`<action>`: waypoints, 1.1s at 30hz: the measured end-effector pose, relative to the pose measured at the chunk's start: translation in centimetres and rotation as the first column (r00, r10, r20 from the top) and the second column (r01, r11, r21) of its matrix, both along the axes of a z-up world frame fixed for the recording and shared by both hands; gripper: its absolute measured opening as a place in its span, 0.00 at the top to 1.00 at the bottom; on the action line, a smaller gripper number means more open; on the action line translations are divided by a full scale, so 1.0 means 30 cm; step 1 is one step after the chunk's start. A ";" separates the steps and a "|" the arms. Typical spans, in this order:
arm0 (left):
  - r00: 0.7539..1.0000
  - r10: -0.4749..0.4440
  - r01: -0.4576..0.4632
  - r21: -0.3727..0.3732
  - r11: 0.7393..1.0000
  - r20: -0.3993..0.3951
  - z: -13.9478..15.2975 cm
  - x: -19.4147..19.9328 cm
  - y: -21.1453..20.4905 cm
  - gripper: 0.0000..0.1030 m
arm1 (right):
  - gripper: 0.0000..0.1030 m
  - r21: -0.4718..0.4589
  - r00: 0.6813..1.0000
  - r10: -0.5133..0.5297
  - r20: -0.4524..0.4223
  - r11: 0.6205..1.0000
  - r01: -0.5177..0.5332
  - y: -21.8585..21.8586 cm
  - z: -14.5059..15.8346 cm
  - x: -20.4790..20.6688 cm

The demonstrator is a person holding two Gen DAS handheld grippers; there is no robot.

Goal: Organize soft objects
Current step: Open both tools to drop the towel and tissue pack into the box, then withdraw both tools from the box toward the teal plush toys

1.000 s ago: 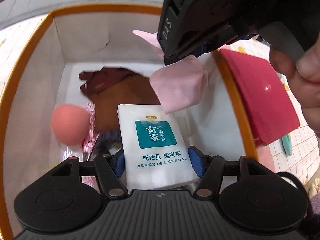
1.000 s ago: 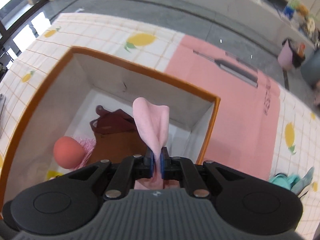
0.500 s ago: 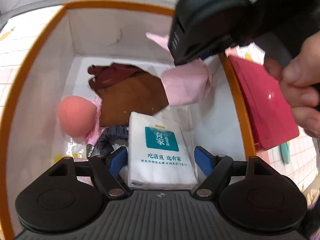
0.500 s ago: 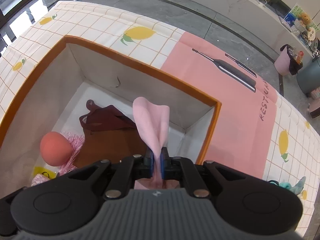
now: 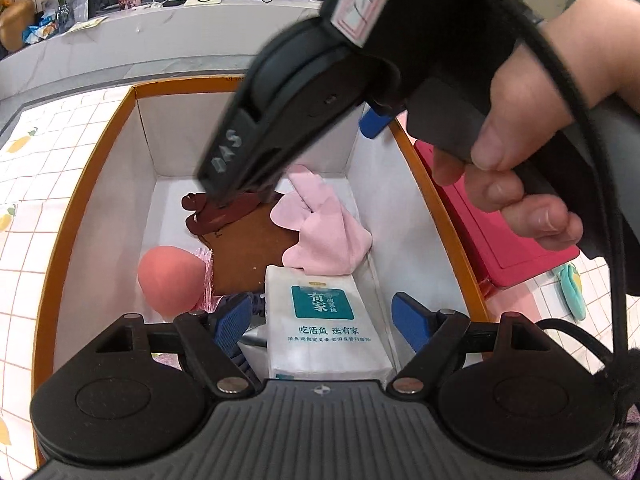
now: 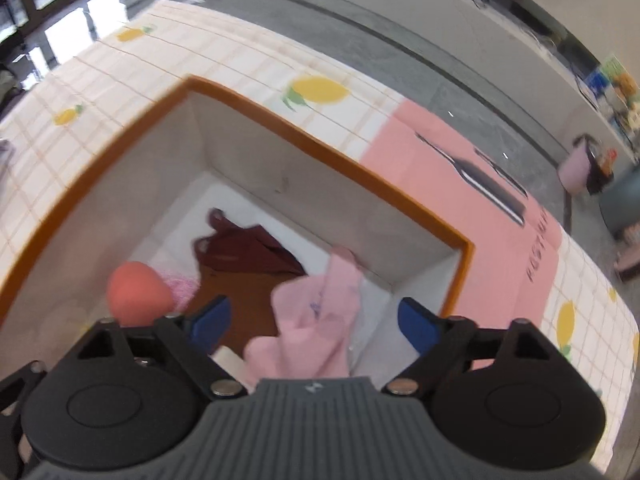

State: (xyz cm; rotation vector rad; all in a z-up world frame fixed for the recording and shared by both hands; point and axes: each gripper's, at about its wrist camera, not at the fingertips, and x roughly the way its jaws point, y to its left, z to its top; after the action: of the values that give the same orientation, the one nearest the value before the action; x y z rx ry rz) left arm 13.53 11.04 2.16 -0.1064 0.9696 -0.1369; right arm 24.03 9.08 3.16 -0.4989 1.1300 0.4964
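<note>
Both jaws just spread: right gripper (image 6: 314, 320) released pink cloth (image 5: 326, 236), left gripper (image 5: 324, 322) released tissue pack (image 5: 322, 320) in box (image 5: 96, 184).

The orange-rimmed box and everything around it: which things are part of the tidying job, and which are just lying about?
Part of the job:
- box
- pink cloth
- tissue pack
- brown cloth
- peach-coloured ball
- left gripper and right gripper, both open

Lying about:
- red lid
- teal item
- lemon-print tablecloth
</note>
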 end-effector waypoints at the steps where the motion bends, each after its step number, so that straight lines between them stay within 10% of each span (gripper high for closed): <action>1: 1.000 -0.001 0.001 0.000 1.000 0.003 0.002 -0.001 0.001 0.10 | 0.12 0.007 1.000 0.015 0.001 1.000 -0.015 0.006 0.008 -0.008; 21: 0.990 0.037 -0.049 0.092 0.995 0.136 0.182 -0.065 -0.034 0.10 | 0.08 0.140 0.984 -0.104 0.142 0.987 0.084 -0.266 0.321 -0.125; 33: 0.923 0.000 -0.022 0.052 0.998 0.386 0.367 -0.180 -0.222 0.09 | 0.08 0.202 0.916 -0.337 0.217 0.934 0.295 -0.689 0.406 -0.223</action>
State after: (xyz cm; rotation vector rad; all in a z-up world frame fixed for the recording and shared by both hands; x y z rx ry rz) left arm 8.13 4.37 13.17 -0.0316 0.5772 -0.1147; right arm 17.33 -11.59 15.32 -0.2165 0.8961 0.2322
